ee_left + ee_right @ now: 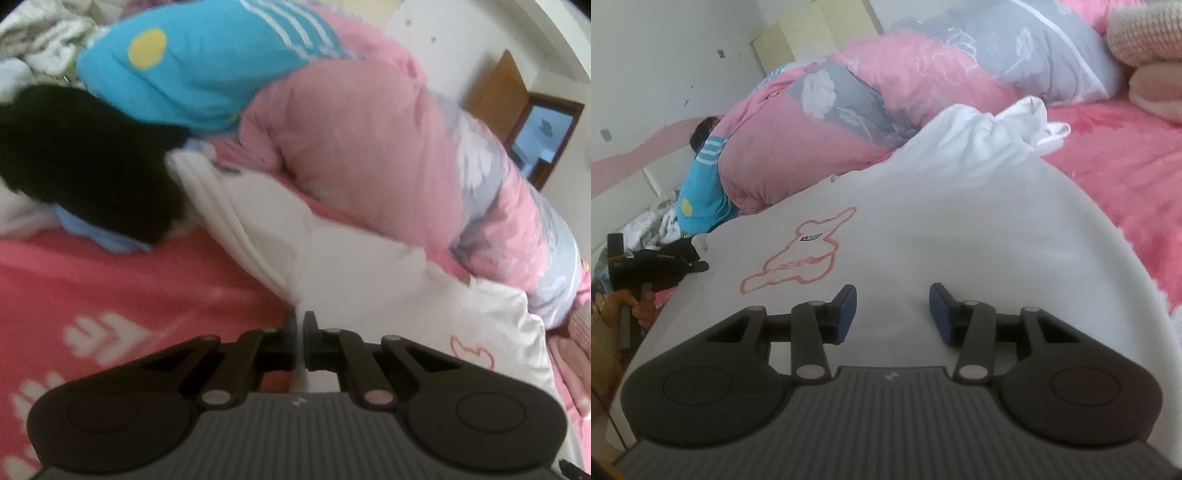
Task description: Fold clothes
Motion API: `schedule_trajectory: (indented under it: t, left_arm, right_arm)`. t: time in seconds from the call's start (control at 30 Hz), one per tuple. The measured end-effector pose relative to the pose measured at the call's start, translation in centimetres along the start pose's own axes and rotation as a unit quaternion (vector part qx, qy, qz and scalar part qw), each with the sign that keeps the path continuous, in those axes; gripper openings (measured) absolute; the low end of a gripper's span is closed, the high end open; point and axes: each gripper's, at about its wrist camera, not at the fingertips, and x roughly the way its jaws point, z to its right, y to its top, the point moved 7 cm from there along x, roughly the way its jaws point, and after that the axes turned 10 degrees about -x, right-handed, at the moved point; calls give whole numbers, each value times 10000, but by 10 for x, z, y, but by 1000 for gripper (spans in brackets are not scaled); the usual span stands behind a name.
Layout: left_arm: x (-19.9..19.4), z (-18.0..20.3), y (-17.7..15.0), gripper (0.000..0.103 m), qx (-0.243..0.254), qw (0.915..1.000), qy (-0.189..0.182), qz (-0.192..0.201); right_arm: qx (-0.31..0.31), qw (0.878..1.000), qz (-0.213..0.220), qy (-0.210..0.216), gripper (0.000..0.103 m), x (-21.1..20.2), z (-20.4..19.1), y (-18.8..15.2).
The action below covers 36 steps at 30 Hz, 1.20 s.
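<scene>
left gripper (300, 319): clenched on hem of white shirt (332, 258) | right gripper (893, 306): released, jaws apart above white shirt, orange print (798, 254) ahead-left

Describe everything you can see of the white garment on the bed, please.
The white garment is soft, plain fabric with an orange outline drawing. It lies spread on the pink bedspread, bunched at its far end beside the pink-and-grey quilt. The left tool is shut on its ribbed edge; the right tool is open above it.

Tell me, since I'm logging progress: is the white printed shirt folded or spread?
Mostly spread: the white printed shirt lies flat across the pink bedspread, bunched only at its far end.
</scene>
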Motion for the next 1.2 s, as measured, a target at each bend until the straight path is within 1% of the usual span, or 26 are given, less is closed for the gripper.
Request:
schedule_trajectory:
  t: [0.07,0.1,0.2,0.27,0.3,0.37,0.43,0.47,0.57,0.63,0.7,0.77,0.83,0.97,1.0,1.03,1.1,1.2]
  left_arm:
    - [8,-10,-2,4,-263,9994,69,-215]
    - [11,-12,-3,4,-319,9991,76,-278]
    - [13,-11,-5,5,-297,9988,72,-371]
    - [12,-10,-6,10,-284,9987,51,-421]
    - [11,-11,-6,11,-316,9985,31,-451]
    - [5,-11,-7,19,-366,9978,-84,-554]
    - [-6,-8,-10,38,-293,9977,-222,-572]
    - [-11,-6,-12,40,-215,9979,-251,-560]
    - [-26,-4,-24,41,81,9982,-136,-585]
    - [-39,-4,-32,41,193,9981,-121,-576]
    - [-54,-6,-41,41,231,9978,-142,-611]
    - [-70,-10,-52,41,164,9975,-183,-657]
    - [-87,-14,-66,38,38,9970,-267,-729]
    - [-123,-16,-92,38,15,9972,-335,-672]
    - [-130,-16,-97,36,11,9971,-342,-675]
    - [-135,-16,-102,30,5,9970,-346,-695]
    - [-143,-19,-111,24,-85,9971,-325,-686]
    - [-151,-25,-116,2,-202,9976,-186,-639]
  right_arm:
    - [36,10000,8,27,43,0,1,-1]
    - [49,10000,13,38,43,1,2,-2]
    - [47,10000,19,45,43,0,2,-2]
    - [52,10000,23,55,43,0,3,-2]
    - [56,10000,24,61,43,0,3,-2]
    - [52,10000,22,65,43,1,4,-2]
    - [51,10000,22,66,43,1,4,-2]
    - [52,10000,24,66,43,1,4,-2]
    - [56,10000,20,76,43,2,4,-2]
    - [56,9999,19,81,43,2,5,-2]
    - [60,9999,24,87,43,2,5,-2]
    - [74,9999,31,96,43,2,5,-2]
    - [89,9999,33,112,44,2,6,-2]
    - [113,9998,27,154,44,4,6,-1]
    - [120,9998,30,160,44,4,6,-1]
    - [124,9998,34,164,44,4,6,-1]
    - [121,9998,38,163,44,3,5,-1]
    - [133,9998,46,173,44,3,6,-1]
